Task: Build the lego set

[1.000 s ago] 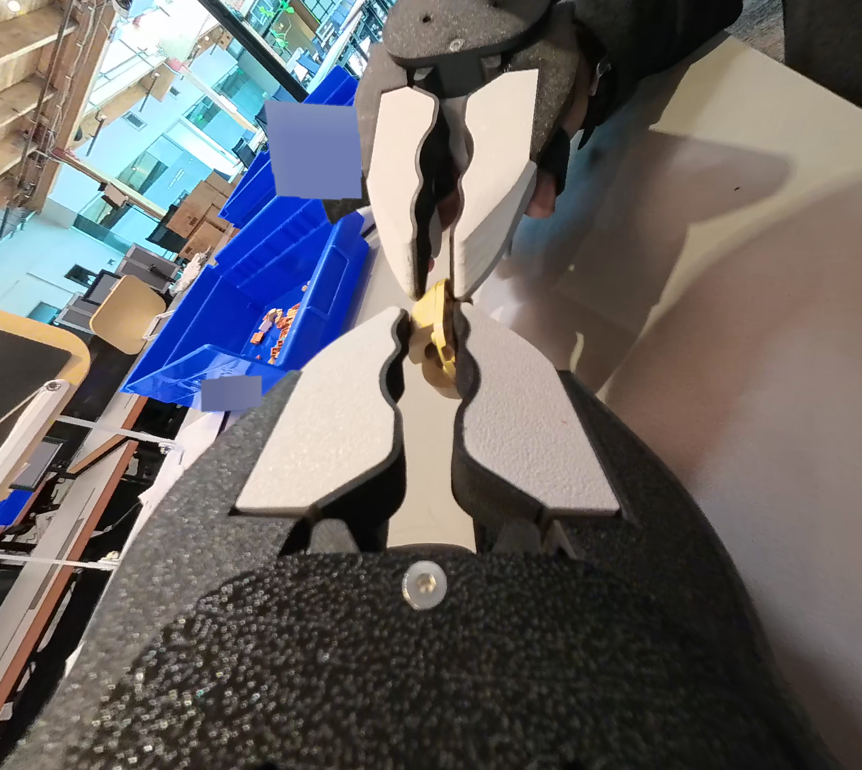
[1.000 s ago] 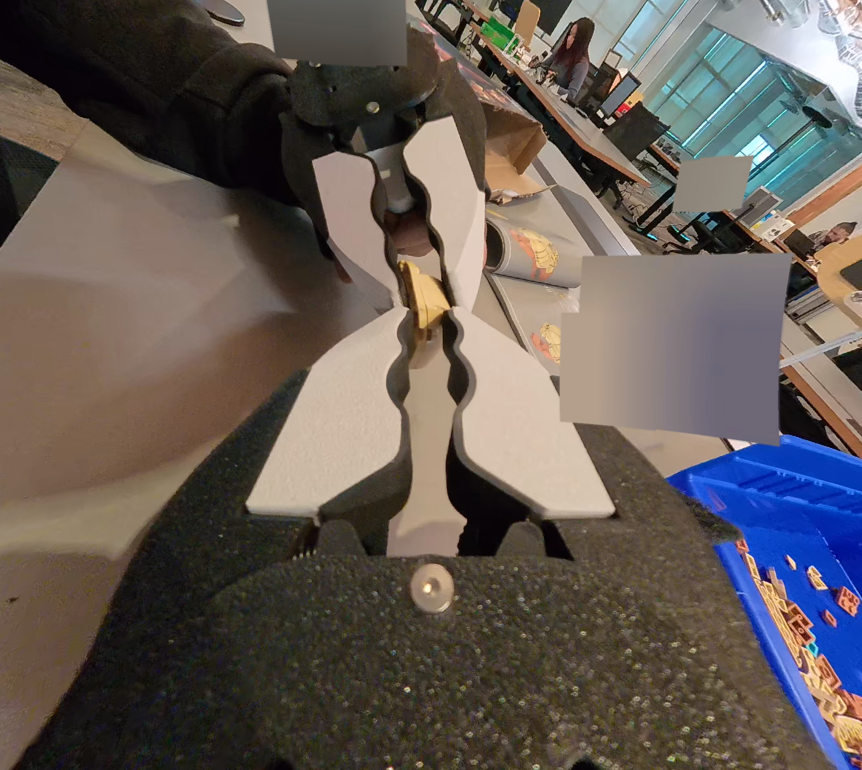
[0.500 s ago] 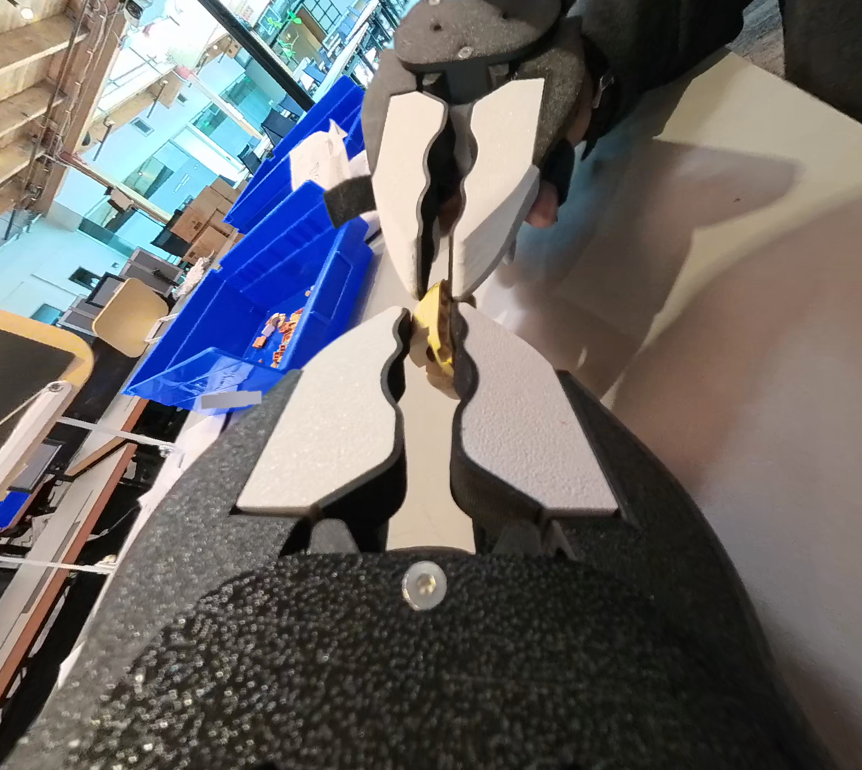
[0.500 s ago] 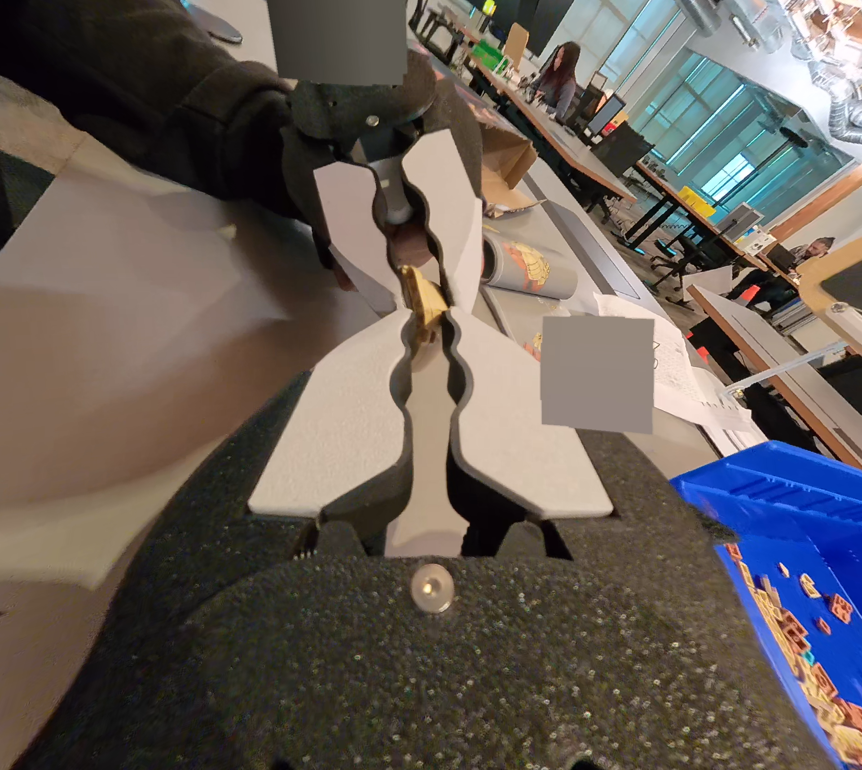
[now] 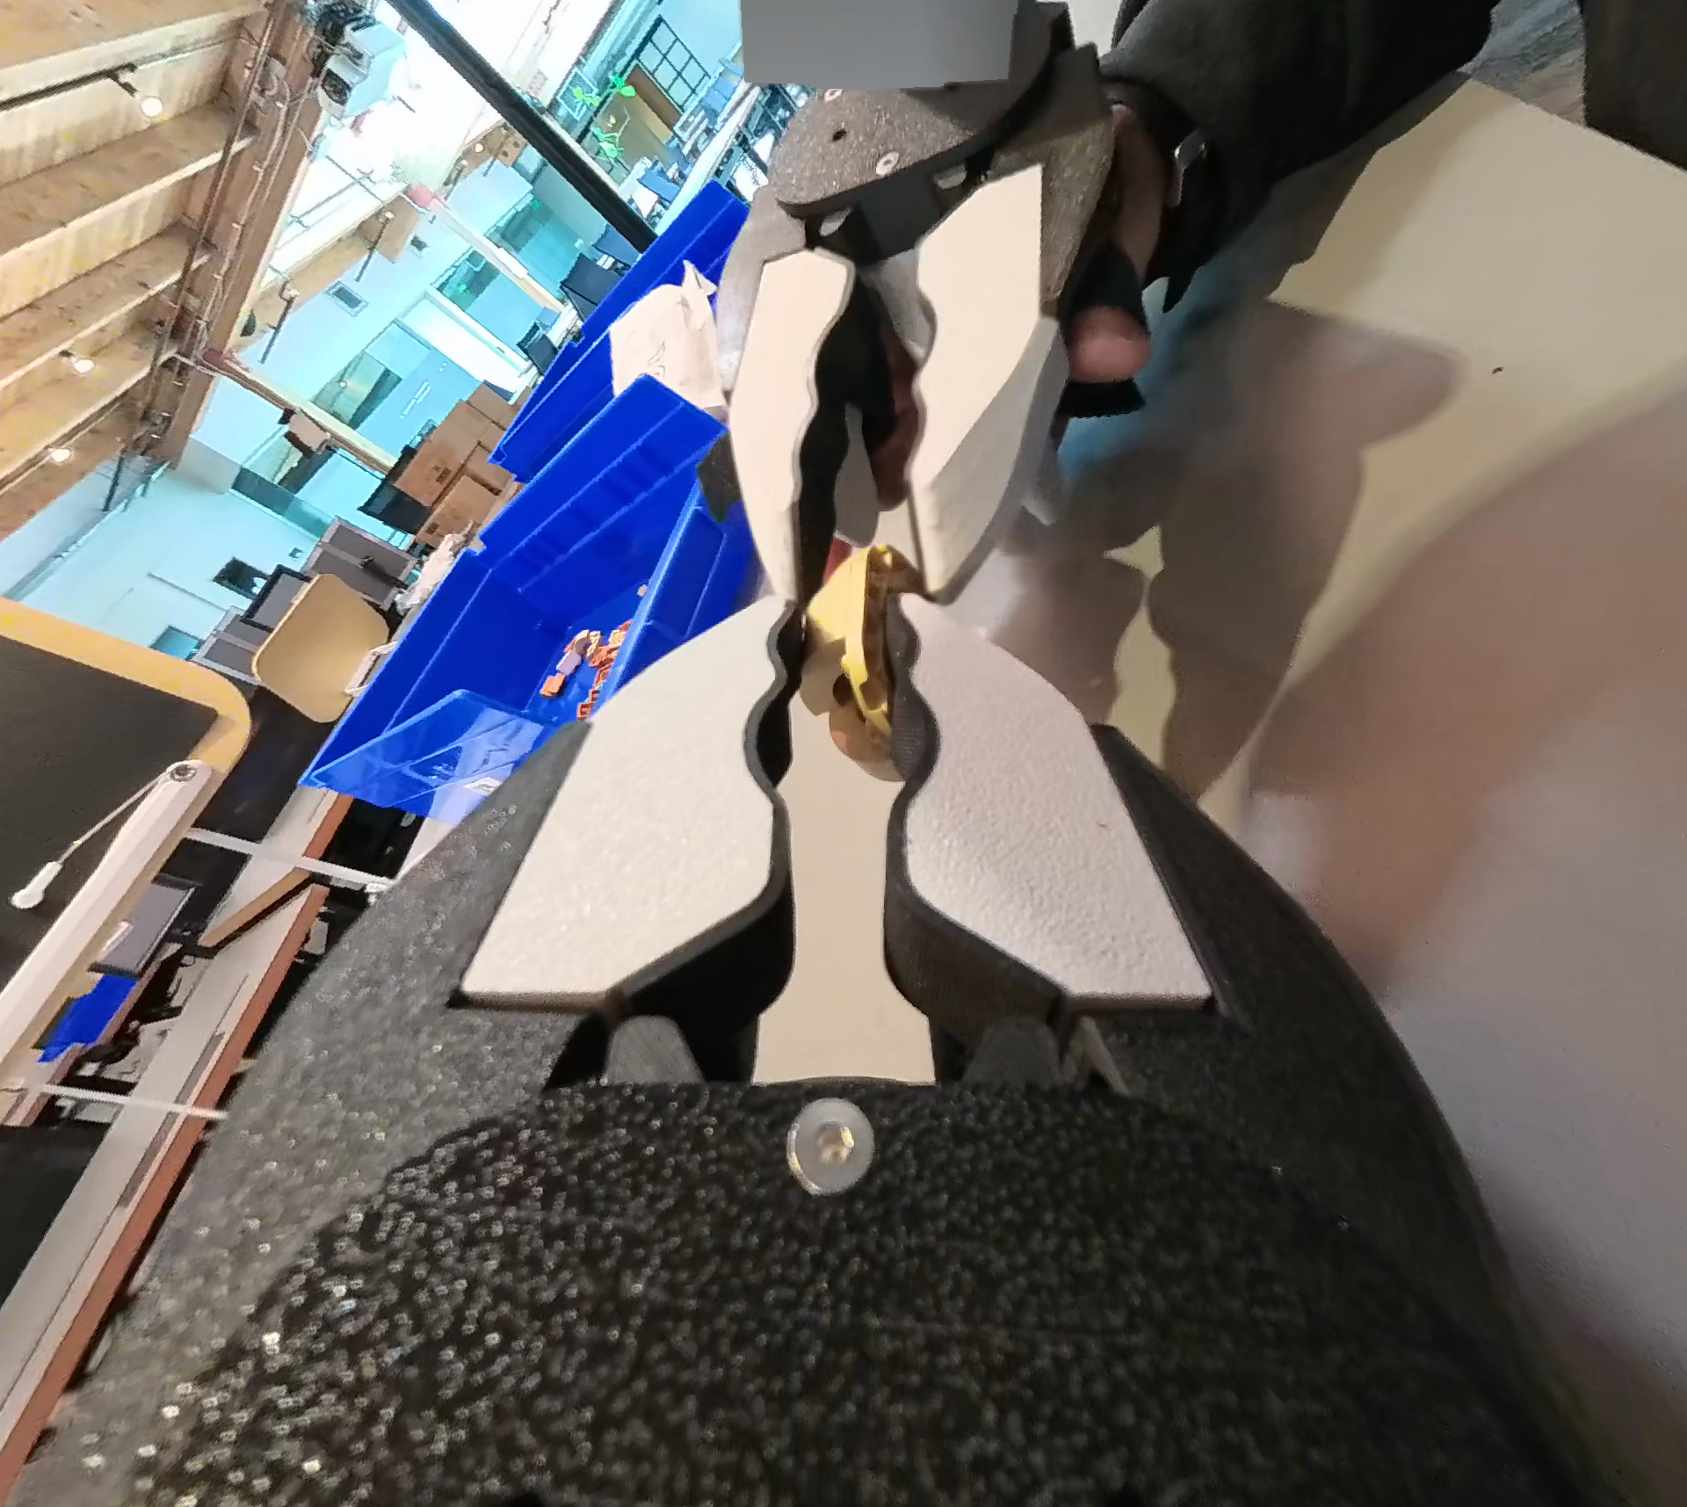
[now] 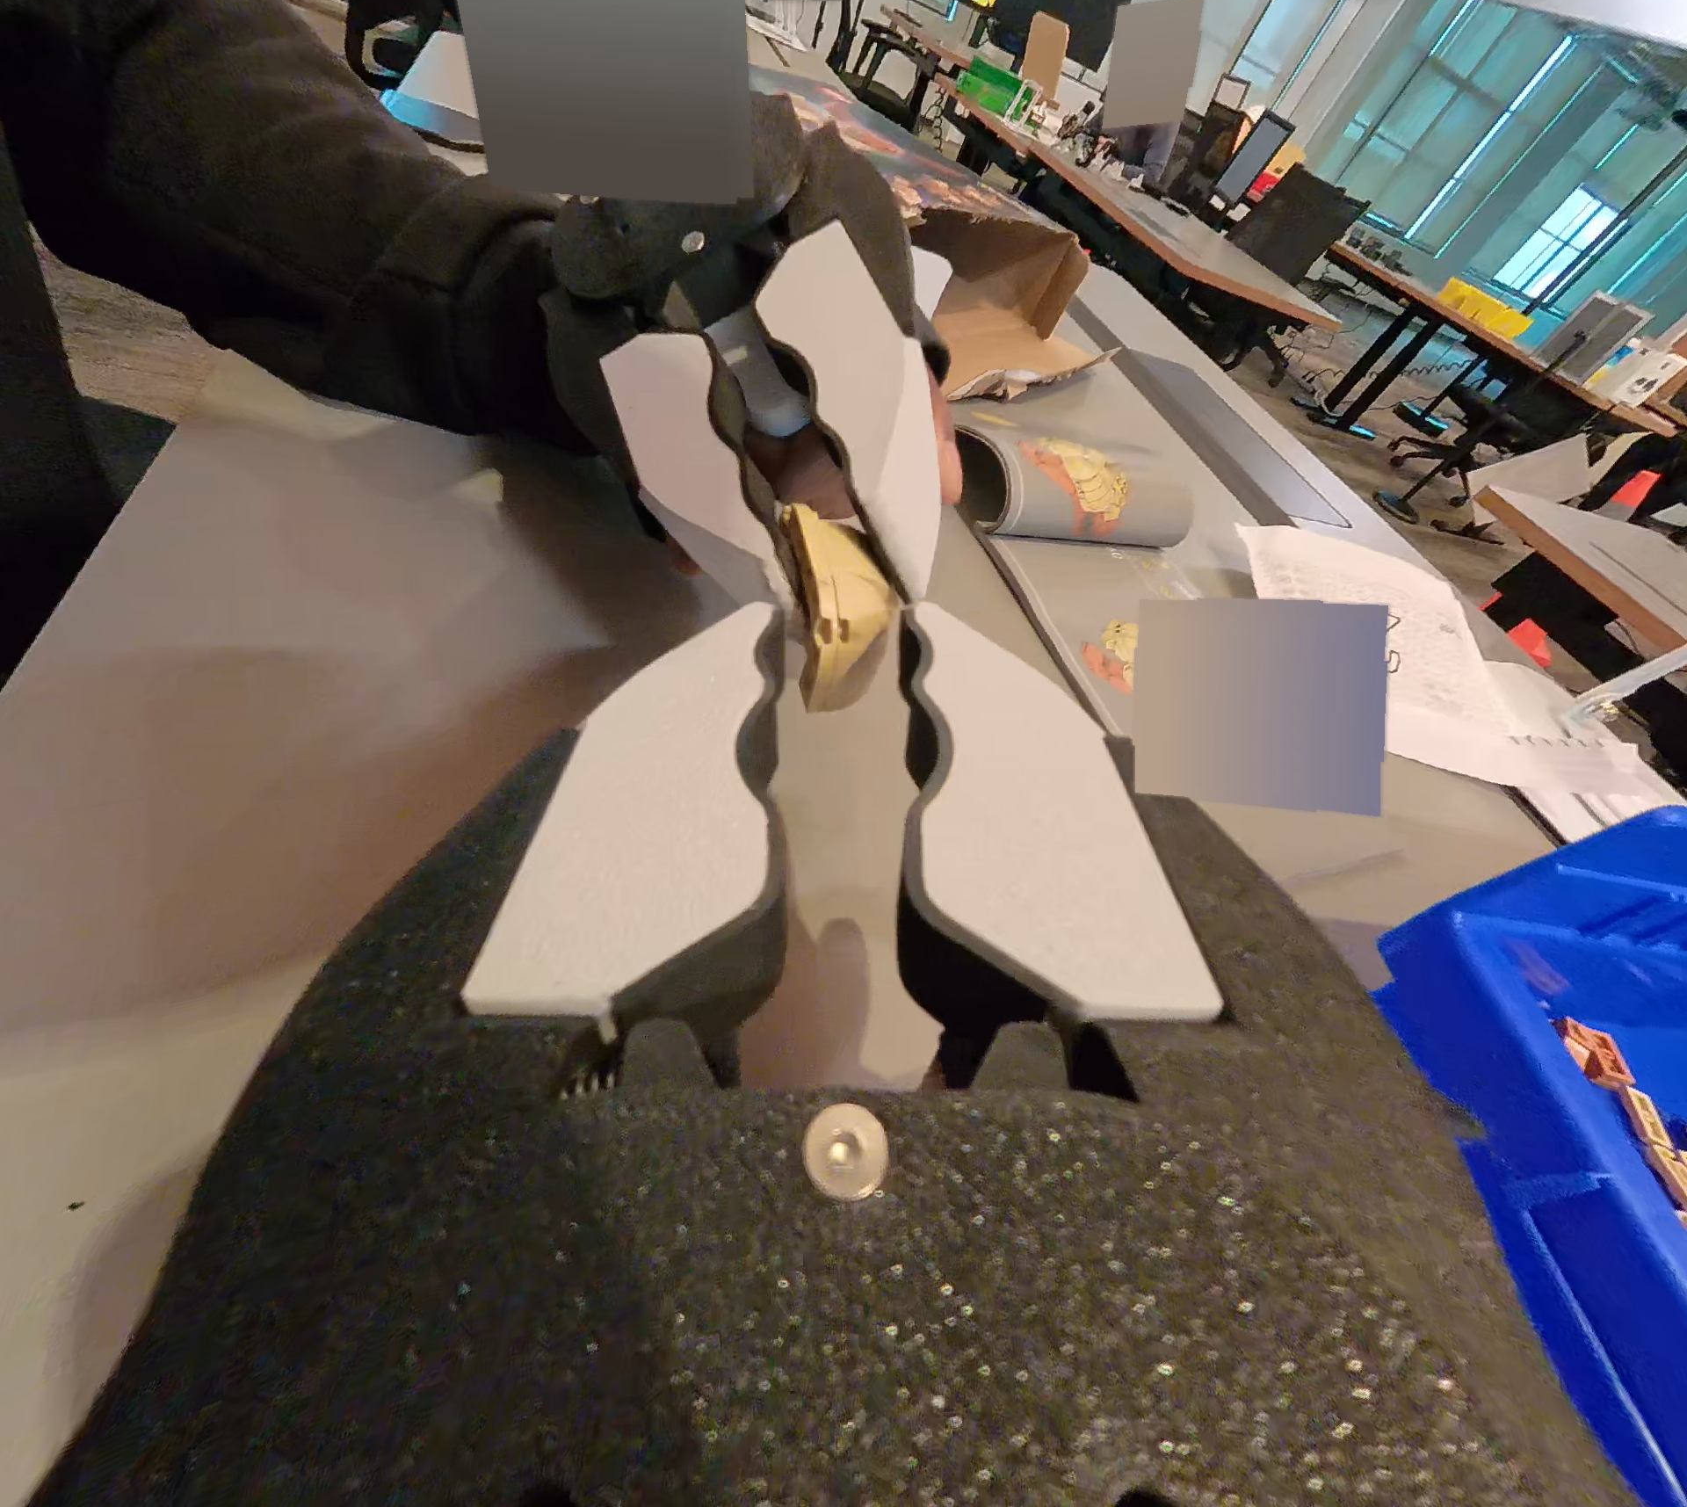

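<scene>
A small gold lego piece hangs in the air between my two grippers, which face each other tip to tip above the white table. My left gripper is shut on the piece's lower part. In the right wrist view the piece sits clamped in the far left gripper. My right gripper stands around the piece's near end with a small gap on each side, so it is open. It also shows at the top of the left wrist view. A gloved hand holds each gripper.
Blue bins with small orange-brown bricks stand beside the table, one at the lower right of the right wrist view. A curled instruction booklet, an open cardboard box and printed papers lie beyond the grippers. Left and right tips are no more than a few centimetres apart.
My right gripper's fingers have spread apart a little around the gold piece. My left gripper still clamps it. Both grippers stay tip to tip, tilted slightly.
</scene>
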Available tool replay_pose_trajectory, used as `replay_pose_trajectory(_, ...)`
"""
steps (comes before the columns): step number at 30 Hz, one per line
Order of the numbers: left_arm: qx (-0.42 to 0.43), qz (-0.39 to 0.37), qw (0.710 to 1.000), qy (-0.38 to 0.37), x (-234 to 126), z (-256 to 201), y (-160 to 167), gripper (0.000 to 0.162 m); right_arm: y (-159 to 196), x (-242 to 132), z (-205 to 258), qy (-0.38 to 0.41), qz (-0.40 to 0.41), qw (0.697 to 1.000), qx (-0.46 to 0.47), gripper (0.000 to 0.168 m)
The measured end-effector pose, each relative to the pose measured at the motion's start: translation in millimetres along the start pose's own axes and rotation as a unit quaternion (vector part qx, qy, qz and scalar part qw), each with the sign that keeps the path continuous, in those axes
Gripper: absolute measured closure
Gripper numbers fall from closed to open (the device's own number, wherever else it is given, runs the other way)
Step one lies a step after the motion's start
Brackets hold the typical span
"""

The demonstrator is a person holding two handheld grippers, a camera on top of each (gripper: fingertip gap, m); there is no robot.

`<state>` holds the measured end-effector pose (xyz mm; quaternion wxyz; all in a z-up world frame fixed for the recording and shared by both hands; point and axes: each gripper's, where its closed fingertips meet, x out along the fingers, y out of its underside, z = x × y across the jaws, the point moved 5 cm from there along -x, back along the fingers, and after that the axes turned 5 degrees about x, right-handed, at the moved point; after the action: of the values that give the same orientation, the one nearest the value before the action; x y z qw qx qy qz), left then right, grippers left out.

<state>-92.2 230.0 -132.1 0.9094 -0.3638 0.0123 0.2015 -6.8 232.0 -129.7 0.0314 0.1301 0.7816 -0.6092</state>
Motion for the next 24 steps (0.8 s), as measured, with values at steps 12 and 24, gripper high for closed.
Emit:
replay_pose_trajectory(12,-0.106,-0.031,0.993,0.031,-1,4,9,0.137,0,-2,-2,0.027,0.004,0.999,-0.038,0.152)
replay_pose_trajectory(24,-0.101,-0.007,0.992,0.068,7,-7,13,0.135,-1,0,4,0.017,0.002,0.998,-0.057,0.153)
